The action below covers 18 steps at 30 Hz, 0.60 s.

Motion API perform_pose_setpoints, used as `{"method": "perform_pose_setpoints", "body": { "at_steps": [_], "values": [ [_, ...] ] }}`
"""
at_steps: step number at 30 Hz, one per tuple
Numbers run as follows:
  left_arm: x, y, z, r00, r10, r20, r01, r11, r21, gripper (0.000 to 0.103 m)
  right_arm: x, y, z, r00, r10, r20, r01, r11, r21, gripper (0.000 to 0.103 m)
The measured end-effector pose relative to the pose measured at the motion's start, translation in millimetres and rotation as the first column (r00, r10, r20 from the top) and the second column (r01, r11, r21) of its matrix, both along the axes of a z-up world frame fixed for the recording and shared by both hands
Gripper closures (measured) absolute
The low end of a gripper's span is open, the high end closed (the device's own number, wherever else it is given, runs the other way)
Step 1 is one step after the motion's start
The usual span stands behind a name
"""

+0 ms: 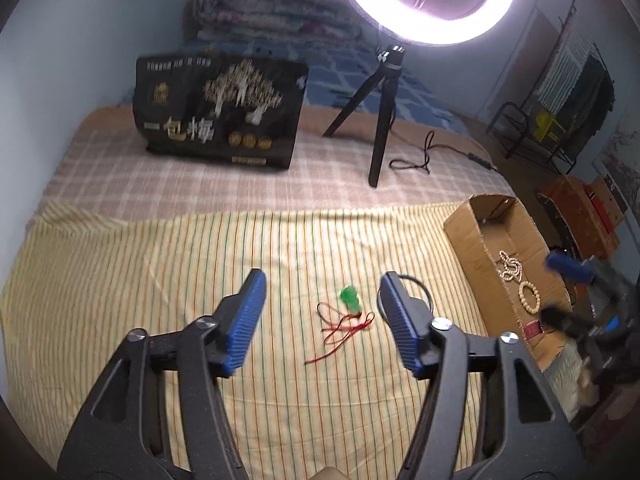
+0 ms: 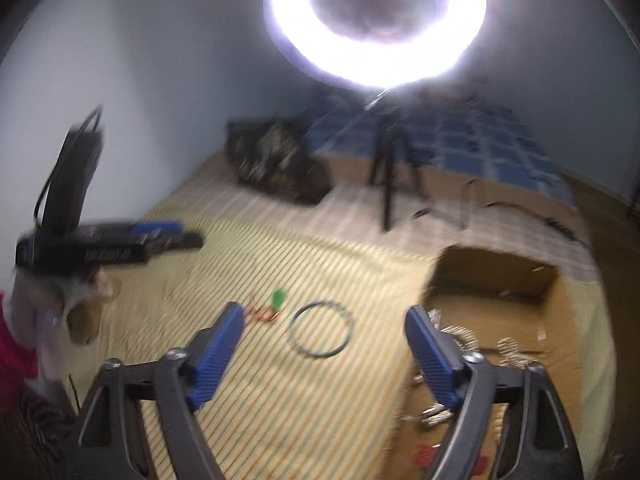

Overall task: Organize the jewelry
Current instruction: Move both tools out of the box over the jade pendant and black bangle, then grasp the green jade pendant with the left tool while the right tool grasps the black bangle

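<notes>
A green pendant on a red cord [image 1: 350,300] lies on the striped cloth, between and just beyond my open left gripper [image 1: 322,286]. A dark ring bangle [image 2: 322,330] lies on the cloth, partly hidden behind the left gripper's right finger [image 1: 416,284]. A shallow cardboard box [image 1: 472,240] at the right holds a white bead necklace [image 1: 511,267] and a pale bead bracelet [image 1: 529,298]. My right gripper [image 2: 324,318] is open and empty above the bangle; the view is blurred. It also shows in the left wrist view [image 1: 560,288] over the box's near end.
A ring light on a black tripod [image 1: 380,120] stands behind the cloth with its cable [image 1: 424,160] trailing right. A black printed bag [image 1: 220,112] stands at the back left. Folded bedding [image 1: 272,12] lies beyond. The bed edge drops off at the right.
</notes>
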<state>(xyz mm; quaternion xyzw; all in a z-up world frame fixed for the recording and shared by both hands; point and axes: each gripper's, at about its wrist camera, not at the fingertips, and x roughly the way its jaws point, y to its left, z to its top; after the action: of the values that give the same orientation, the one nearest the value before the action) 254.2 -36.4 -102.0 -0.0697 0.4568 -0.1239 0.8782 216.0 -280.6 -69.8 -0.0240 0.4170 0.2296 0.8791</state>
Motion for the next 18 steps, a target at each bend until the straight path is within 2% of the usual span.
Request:
{"method": "perform_pose_setpoints", "body": {
  "at_steps": [4,5,6,10,13,18],
  "values": [
    [6.6,1.1,-10.1,0.999,0.005,-0.047,-0.006,1.0,-0.023,0.054,-2.6,29.8,-27.1,0.994,0.087,-0.071,-0.091,0.995,-0.051,0.046],
    [8.5,-0.2,-13.1,0.998,0.001,-0.059,-0.003,0.999,-0.032,0.054,-2.1,34.4,-31.7,0.991,0.1,-0.083,-0.105,0.992,-0.062,0.053],
    [9.8,-1.6,-15.2,0.998,-0.002,-0.065,0.0,0.999,-0.036,0.059,-2.2,40.8,-38.4,0.988,0.118,-0.1,-0.127,0.989,-0.08,0.059],
    [17.2,-10.8,-31.5,0.993,-0.01,-0.119,0.006,0.999,-0.035,0.063,2.6,53.9,-58.3,0.979,0.144,-0.142,-0.16,0.981,-0.112,0.064],
    [22.9,-18.3,-46.7,0.985,-0.016,-0.172,0.01,0.999,-0.039,0.068,8.3,55.4,-68.7,0.976,0.137,-0.166,-0.157,0.981,-0.113,0.066],
    [32.3,-29.1,-67.3,0.974,-0.025,-0.225,0.016,0.999,-0.04,0.071,17.1,54.9,-80.5,0.973,0.12,-0.197,-0.144,0.983,-0.111,0.068]
  ]
}}
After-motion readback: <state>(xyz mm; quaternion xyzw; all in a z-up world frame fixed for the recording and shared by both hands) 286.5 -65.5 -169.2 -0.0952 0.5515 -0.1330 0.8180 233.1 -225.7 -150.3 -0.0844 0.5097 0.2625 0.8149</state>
